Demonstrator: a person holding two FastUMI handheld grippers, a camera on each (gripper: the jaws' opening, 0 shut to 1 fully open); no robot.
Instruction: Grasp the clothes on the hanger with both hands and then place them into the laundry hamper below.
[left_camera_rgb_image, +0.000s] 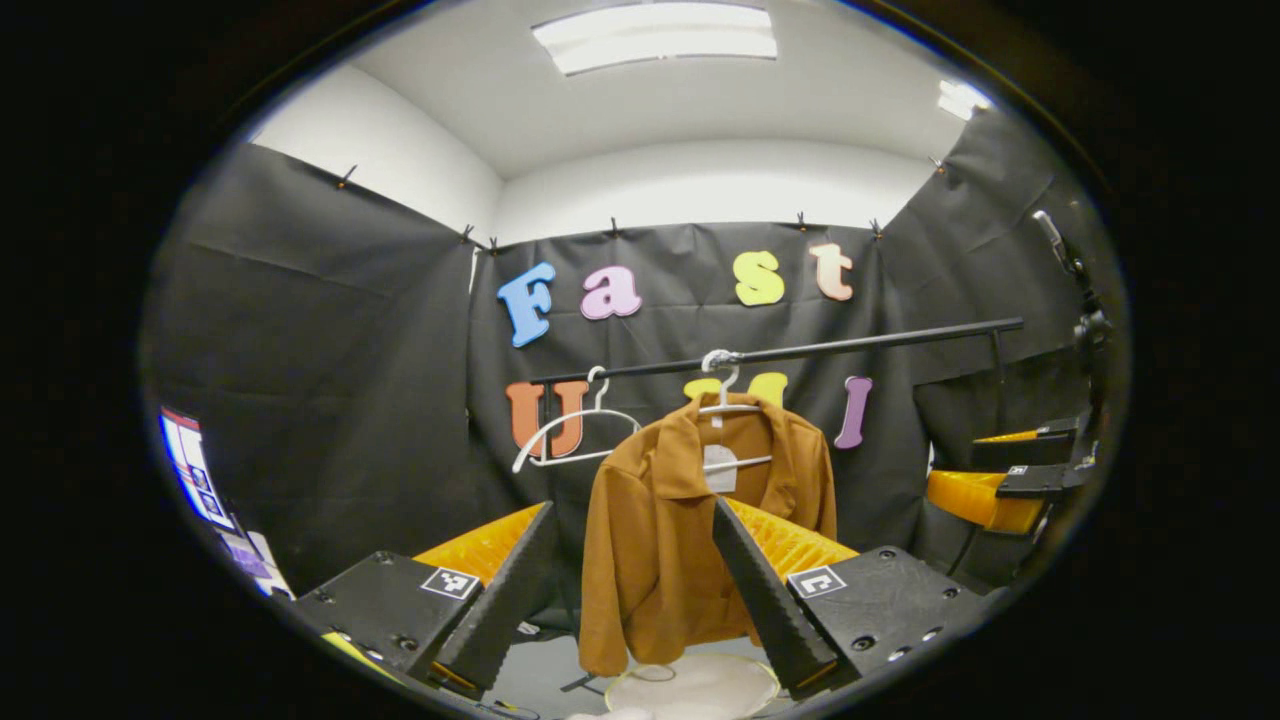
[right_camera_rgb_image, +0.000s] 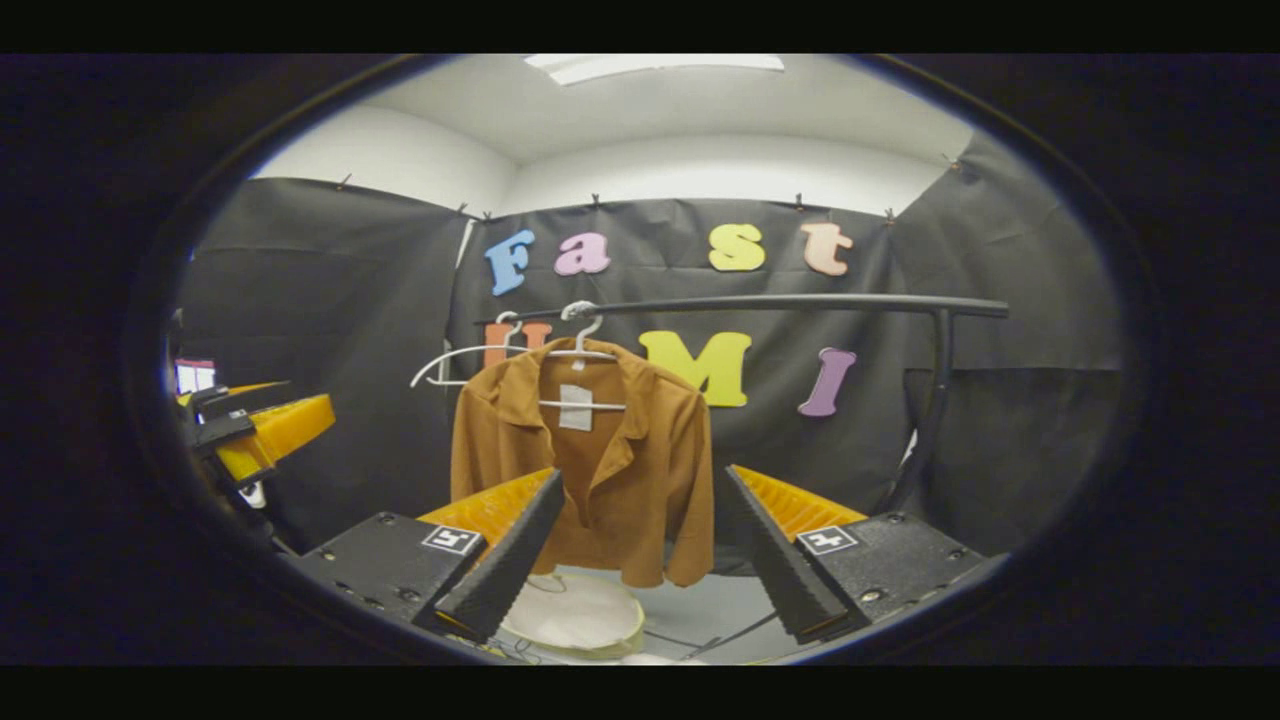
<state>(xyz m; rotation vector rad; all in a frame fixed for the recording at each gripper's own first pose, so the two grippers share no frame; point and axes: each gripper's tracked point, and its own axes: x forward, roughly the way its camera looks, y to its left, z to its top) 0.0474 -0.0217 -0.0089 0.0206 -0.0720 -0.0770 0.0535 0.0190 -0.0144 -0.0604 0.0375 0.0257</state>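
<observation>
Both my grippers are wide apart right now, nothing held. The brown shirt hangs on a white hanger on the black rail, and the hamper sits on the floor right below it. The left gripper and right gripper are both short of the fabric. My worry: pull down too hard and the hanger comes with it, or snags the empty hanger beside it. Uneven grabs could drop one shoulder outside the hamper.
</observation>
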